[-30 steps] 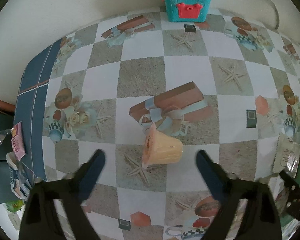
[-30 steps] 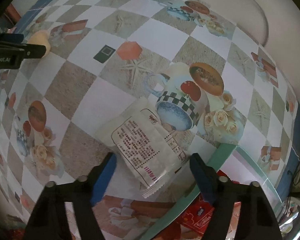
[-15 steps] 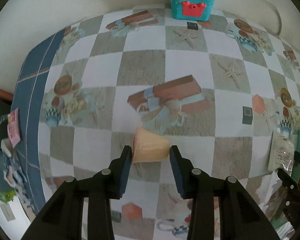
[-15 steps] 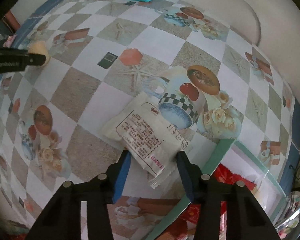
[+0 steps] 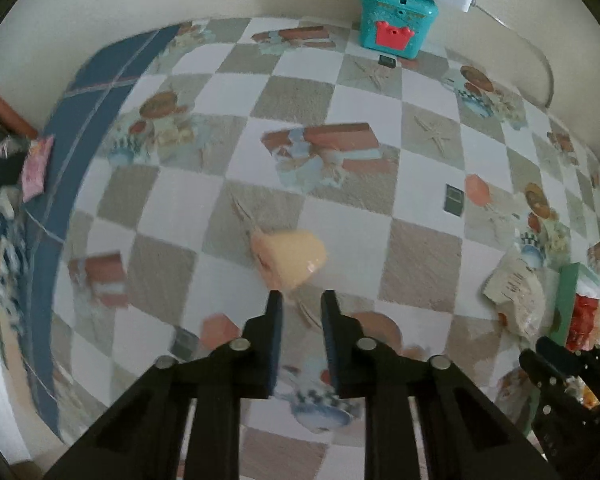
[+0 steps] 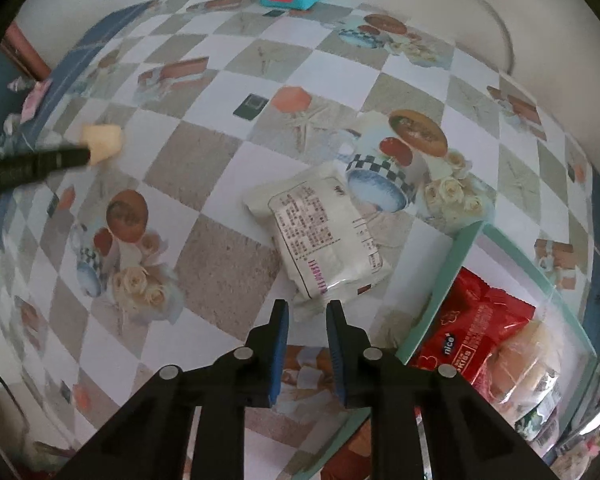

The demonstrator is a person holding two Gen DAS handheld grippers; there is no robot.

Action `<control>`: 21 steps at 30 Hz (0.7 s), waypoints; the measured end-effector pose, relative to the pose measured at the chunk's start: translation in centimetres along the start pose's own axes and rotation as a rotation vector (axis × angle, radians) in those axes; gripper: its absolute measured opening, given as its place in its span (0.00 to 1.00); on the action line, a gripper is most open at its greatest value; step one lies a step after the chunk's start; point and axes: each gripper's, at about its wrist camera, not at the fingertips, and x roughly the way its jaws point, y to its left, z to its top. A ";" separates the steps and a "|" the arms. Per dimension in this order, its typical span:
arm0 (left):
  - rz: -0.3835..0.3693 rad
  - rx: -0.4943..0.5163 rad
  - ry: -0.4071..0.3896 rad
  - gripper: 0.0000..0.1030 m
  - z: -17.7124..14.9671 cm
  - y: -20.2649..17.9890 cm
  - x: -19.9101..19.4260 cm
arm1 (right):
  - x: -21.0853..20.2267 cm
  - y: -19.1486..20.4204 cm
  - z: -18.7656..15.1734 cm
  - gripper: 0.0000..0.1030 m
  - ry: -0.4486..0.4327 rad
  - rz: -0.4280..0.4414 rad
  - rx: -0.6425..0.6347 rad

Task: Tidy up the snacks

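- Left wrist view: we see the left gripper [image 5: 299, 300] with its jaws drawn narrow. The peach jelly cup [image 5: 287, 258] sits at the fingertips; blur hides whether the pads press it, so we cannot tell if it is gripped.
- Same view: the cup lies over the checkered tablecloth [image 5: 420, 264]. A teal box [image 5: 396, 26] stands at the far edge.
- Right wrist view: we see the right gripper [image 6: 306, 310] narrowed on the crimped end of the white snack packet [image 6: 320, 232].
- Same view: the packet lies on the cloth just beside the green tray [image 6: 444, 280], which holds a red snack bag [image 6: 476, 328].
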 end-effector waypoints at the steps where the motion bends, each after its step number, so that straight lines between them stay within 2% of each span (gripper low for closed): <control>1: -0.017 -0.014 0.002 0.11 -0.1 0.1 0.1 | -0.3 -0.1 0.3 0.25 -0.009 -0.014 0.003; 3: -0.034 -0.020 0.010 0.11 -0.1 -0.2 0.4 | -0.7 -0.2 1.0 0.41 -0.013 -0.032 -0.008; 4: -0.035 -0.016 0.012 0.11 -0.1 -0.2 0.6 | -0.6 -0.3 1.3 0.56 -0.014 -0.036 -0.012; 5: -0.034 -0.012 0.015 0.11 -0.2 -0.3 0.6 | -0.6 -0.3 1.6 0.64 -0.018 -0.044 -0.020; 10: -0.050 0.019 0.017 0.13 0.7 1.1 0.7 | 1.0 -0.5 3.0 0.64 0.017 -0.041 -0.029; 12: -0.058 0.046 0.020 0.19 1.1 1.7 0.5 | 1.9 -0.5 3.4 0.65 0.035 -0.039 -0.041; 14: -0.067 0.070 0.016 0.39 1.6 2.1 0.2 | 2.4 -0.4 3.8 0.66 0.047 -0.035 -0.044; 16: -0.081 0.091 0.010 0.47 1.9 2.4 -0.1 | 2.9 -0.3 3.8 0.66 0.064 -0.029 -0.043; 21: -0.077 0.108 -0.006 0.51 3.0 3.2 -0.7 | 4.1 -0.2 4.0 0.66 0.083 -0.043 -0.048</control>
